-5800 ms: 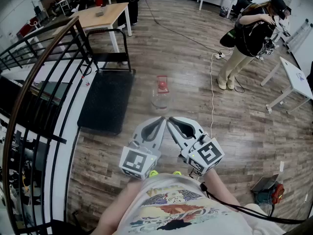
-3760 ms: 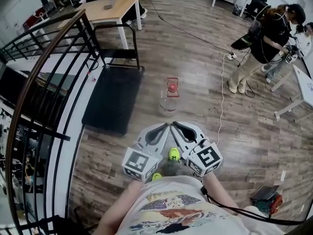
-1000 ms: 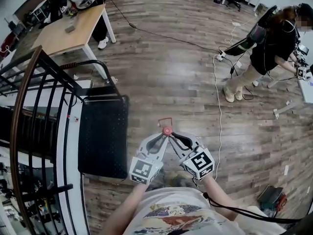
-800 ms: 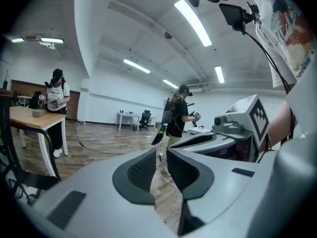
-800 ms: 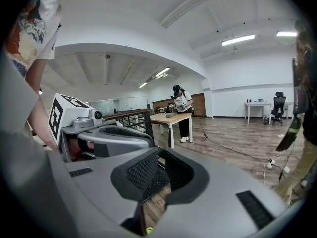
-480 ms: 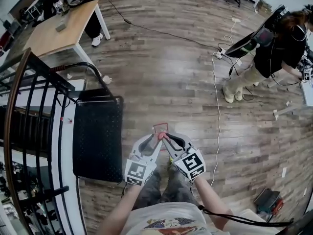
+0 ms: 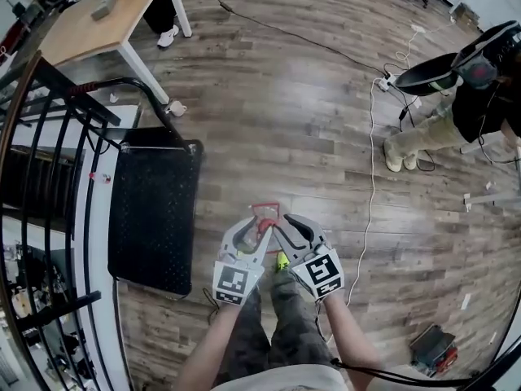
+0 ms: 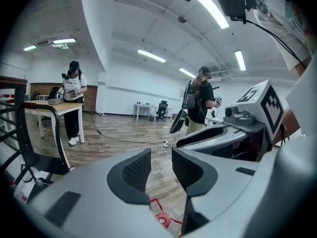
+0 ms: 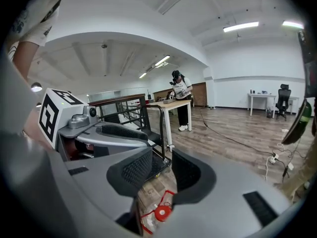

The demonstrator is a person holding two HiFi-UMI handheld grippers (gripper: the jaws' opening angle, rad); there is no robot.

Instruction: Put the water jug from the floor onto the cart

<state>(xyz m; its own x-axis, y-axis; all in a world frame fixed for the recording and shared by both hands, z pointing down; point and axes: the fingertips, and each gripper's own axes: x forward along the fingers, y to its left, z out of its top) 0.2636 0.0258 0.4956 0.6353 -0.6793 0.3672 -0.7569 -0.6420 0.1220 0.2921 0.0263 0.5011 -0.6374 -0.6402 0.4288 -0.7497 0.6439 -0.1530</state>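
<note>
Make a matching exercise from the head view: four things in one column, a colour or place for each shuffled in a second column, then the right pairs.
Things
1. water jug
2. cart
3. table
4. cable

Colour or place
A. white, trailing across the floor at the right
B. black flat deck, at the left
C. light wood top, upper left corner
D. red cap and handle, near the centre

Pairs: 1-D, 2-B, 3-C, 4-A

The head view looks steeply down at the floor from above the person. Each gripper view sits close behind its own jaws, facing roughly level across the room. All three share the water jug and the tabletop.
</note>
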